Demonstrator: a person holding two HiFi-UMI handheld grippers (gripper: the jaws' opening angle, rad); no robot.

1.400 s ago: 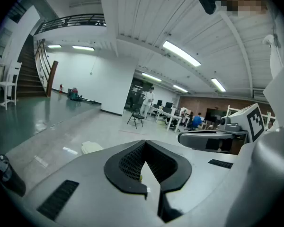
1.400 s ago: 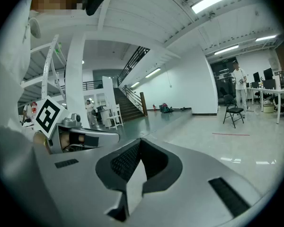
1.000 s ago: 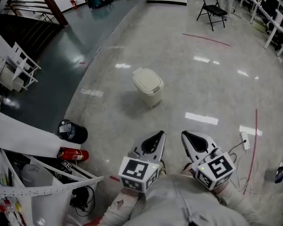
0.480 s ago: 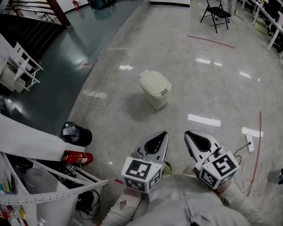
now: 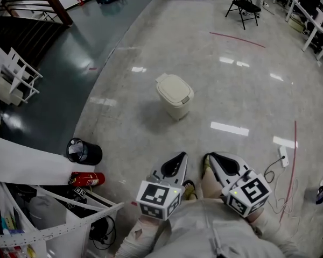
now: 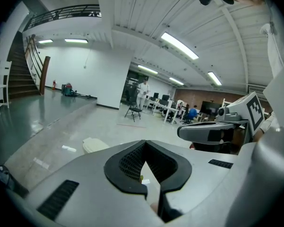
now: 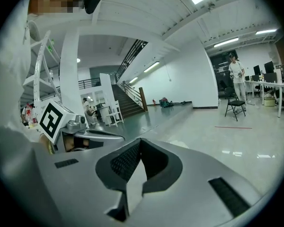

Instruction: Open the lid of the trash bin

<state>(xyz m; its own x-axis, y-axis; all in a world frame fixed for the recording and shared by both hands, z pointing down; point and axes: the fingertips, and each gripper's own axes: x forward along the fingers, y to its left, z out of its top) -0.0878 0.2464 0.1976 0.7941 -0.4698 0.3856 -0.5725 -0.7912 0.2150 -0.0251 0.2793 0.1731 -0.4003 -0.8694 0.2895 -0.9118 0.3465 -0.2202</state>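
Observation:
A cream trash bin (image 5: 175, 95) stands on the polished floor with its lid down, well ahead of me. In the left gripper view the trash bin (image 6: 95, 145) shows low and small beyond the jaws. My left gripper (image 5: 180, 156) and right gripper (image 5: 211, 158) are held side by side close to my body, far short of the bin. Both are shut with nothing between the jaws. The left gripper (image 6: 144, 143) points toward the bin. The right gripper (image 7: 139, 141) faces the open hall.
A black bucket (image 5: 83, 151) and a red fire extinguisher (image 5: 86, 177) lie at the left, next to white shelving (image 5: 48, 216). A power strip (image 5: 282, 156) with cables lies at the right. A folding chair (image 5: 242, 4) stands far back. A dark ramp and stairs (image 5: 21, 31) fill the left.
The head view has shifted slightly, so the bin sits a little differently in the picture. Both grippers stay shut in the same place before my body. The bin lid stays down.

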